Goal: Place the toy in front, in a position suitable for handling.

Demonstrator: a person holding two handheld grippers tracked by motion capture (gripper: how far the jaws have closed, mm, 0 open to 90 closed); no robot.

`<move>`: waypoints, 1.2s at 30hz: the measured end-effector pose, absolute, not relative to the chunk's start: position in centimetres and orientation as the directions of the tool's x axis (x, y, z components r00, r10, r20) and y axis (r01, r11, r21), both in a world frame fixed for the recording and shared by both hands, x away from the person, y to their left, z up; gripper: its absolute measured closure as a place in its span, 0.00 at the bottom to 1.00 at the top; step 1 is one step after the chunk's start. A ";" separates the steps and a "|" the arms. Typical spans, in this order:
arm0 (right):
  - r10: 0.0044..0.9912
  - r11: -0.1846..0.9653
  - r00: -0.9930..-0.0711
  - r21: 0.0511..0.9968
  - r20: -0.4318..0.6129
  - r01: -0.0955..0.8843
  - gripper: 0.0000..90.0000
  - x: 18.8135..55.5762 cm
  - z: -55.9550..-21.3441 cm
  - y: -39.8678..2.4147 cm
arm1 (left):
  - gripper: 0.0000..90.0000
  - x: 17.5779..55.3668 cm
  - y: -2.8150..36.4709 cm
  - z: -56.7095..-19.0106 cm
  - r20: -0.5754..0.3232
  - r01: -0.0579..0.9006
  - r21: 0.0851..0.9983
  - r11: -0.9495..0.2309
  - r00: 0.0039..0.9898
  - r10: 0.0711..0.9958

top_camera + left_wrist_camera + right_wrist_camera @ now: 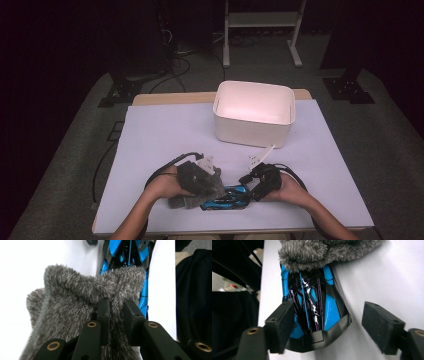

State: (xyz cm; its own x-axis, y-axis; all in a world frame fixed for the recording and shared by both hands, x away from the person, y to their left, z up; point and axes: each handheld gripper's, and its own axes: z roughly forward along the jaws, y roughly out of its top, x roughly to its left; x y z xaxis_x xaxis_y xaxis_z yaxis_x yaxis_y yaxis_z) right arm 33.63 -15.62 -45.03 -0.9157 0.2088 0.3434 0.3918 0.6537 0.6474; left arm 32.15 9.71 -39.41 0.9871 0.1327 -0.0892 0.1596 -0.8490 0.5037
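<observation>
Right now my left gripper (117, 315) fingers are pinched tight on the grey fuzzy cloth (82, 295), draped over the blue toy car (312, 302) near the surface's front edge. Right gripper (332, 327) fingers stand wide around the car's end, one pad touching, not clamped. Close squarely on the car's sides, then pull the cloth away. Cloth hides the car's far end.
</observation>
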 end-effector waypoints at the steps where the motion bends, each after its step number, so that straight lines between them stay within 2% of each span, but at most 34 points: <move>1: 0.201 0.651 -0.910 0.644 0.362 0.400 0.34 33.7 -45.1 -15.6 | 0.85 32.1 9.7 -39.4 -0.089 0.160 0.504 -0.849 0.987 0.133; 3: 0.187 0.650 -0.909 0.646 0.373 0.400 0.39 33.7 -45.1 -15.6 | 0.85 32.4 10.1 -38.8 -0.079 0.167 0.512 -0.843 0.986 0.147; 10: 0.198 0.650 -0.908 0.643 0.370 0.404 0.40 33.4 -45.0 -15.5 | 0.83 32.9 10.4 -37.9 -0.079 0.188 0.525 -0.830 0.982 0.173; 20: 0.209 0.635 -0.941 0.694 0.268 0.338 0.41 32.0 -44.6 -15.3 | 0.83 34.0 10.0 -37.7 -0.116 0.235 0.512 -0.826 0.972 0.204; 21: 0.210 0.636 -0.950 0.705 0.233 0.313 0.41 31.6 -44.5 -15.3 | 0.83 34.2 9.9 -37.7 -0.119 0.239 0.511 -0.826 0.971 0.207; 27: 0.206 0.639 -0.971 0.734 0.125 0.230 0.42 30.3 -44.1 -15.4 | 0.82 35.1 8.9 -38.7 -0.185 0.271 0.474 -0.838 0.961 0.206; 36: 0.201 0.629 -0.978 0.759 0.052 0.169 0.44 29.4 -44.1 -15.4 | 0.83 35.3 9.0 -40.0 -0.290 0.329 0.451 -0.830 0.933 0.212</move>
